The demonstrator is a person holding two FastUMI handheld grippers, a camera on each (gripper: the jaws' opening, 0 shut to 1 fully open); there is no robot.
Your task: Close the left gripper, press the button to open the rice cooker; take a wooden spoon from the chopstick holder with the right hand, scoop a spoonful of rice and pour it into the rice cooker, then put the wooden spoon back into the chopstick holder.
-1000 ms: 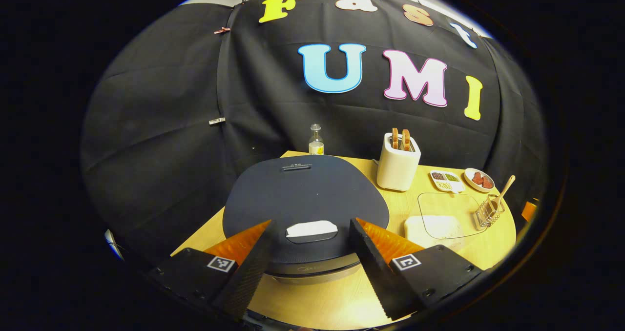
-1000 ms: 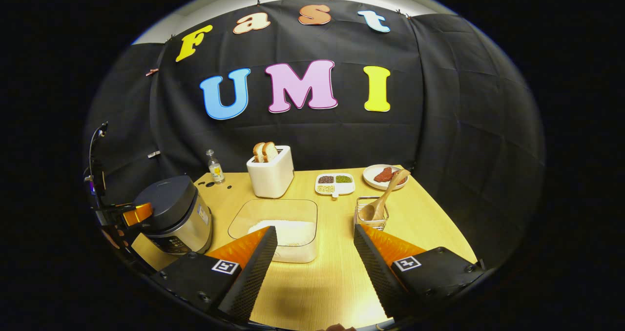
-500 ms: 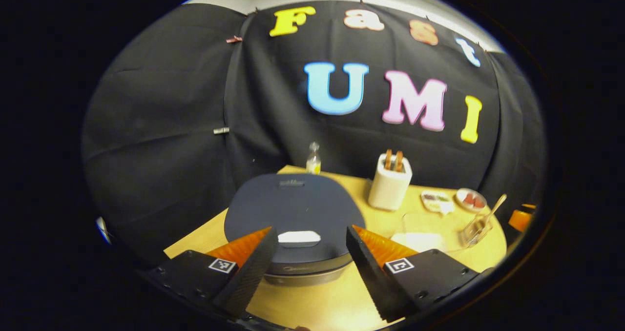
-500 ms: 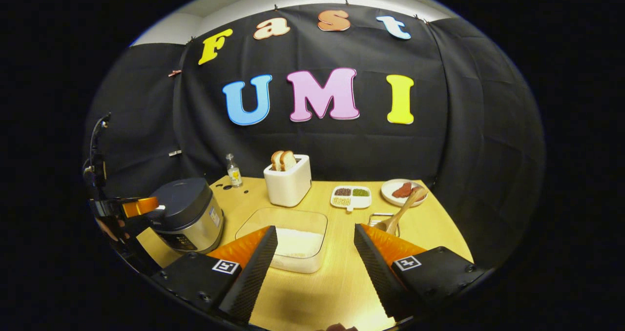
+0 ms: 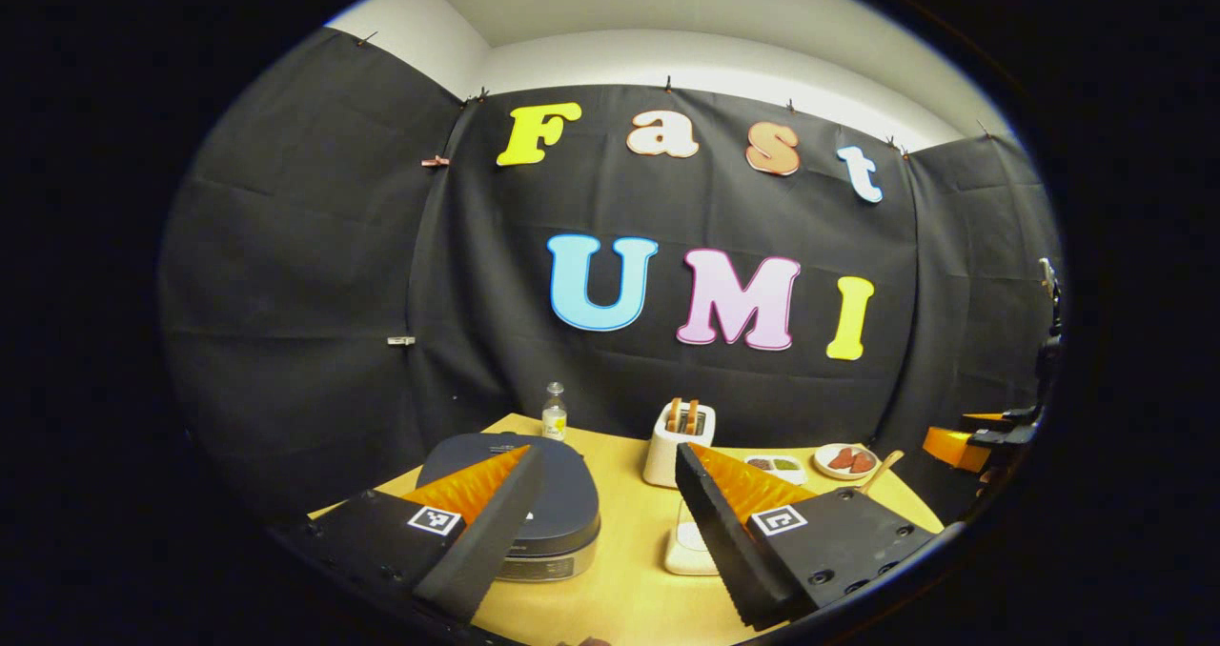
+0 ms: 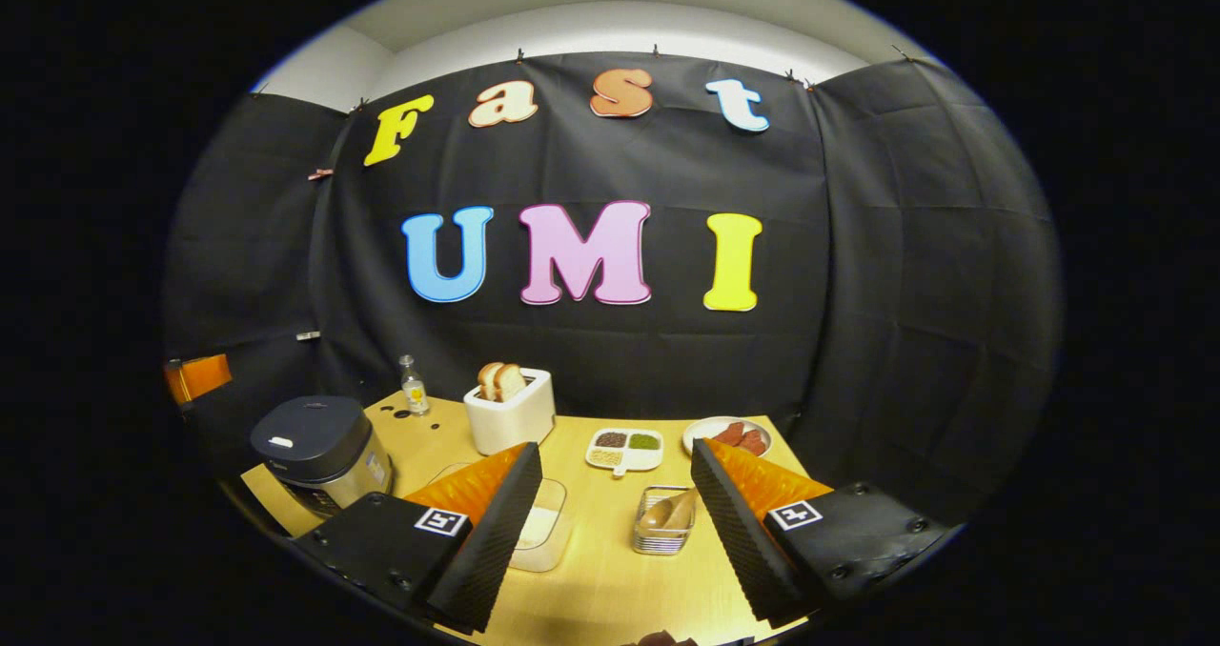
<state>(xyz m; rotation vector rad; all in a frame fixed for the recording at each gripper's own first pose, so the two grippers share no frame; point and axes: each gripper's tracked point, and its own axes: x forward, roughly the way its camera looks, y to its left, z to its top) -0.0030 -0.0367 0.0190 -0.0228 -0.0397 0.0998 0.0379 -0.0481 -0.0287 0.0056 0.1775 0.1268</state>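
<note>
Black cloth backs the desk [image 6: 610, 589]; the rice cooker [image 5: 548, 508] sits lid down at its left, just below the left gripper [image 5: 600, 522], whose jaws stand apart, as do the right gripper [image 6: 615, 532] jaws.

from my seat the toaster [image 6: 510, 410] is the marker. left of it the rice cooker [image 6: 319, 441] stands at the table's [image 6: 610, 589] left edge, lid down, with bare wood between the two. a small bottle [image 6: 413, 386] sits just left of the toaster, toward the back. in front of the toaster the clear rice container [image 6: 541, 532] takes the middle, and right of that the wire chopstick holder [image 6: 663, 522] with the wooden spoon [image 6: 669, 511] stands apart. right of the toaster the divided dish [image 6: 625, 448] and plate [image 6: 726, 434] line the back. the near strip of table, in front of container and holder, is bare. both my grippers hang spread above it.
</note>
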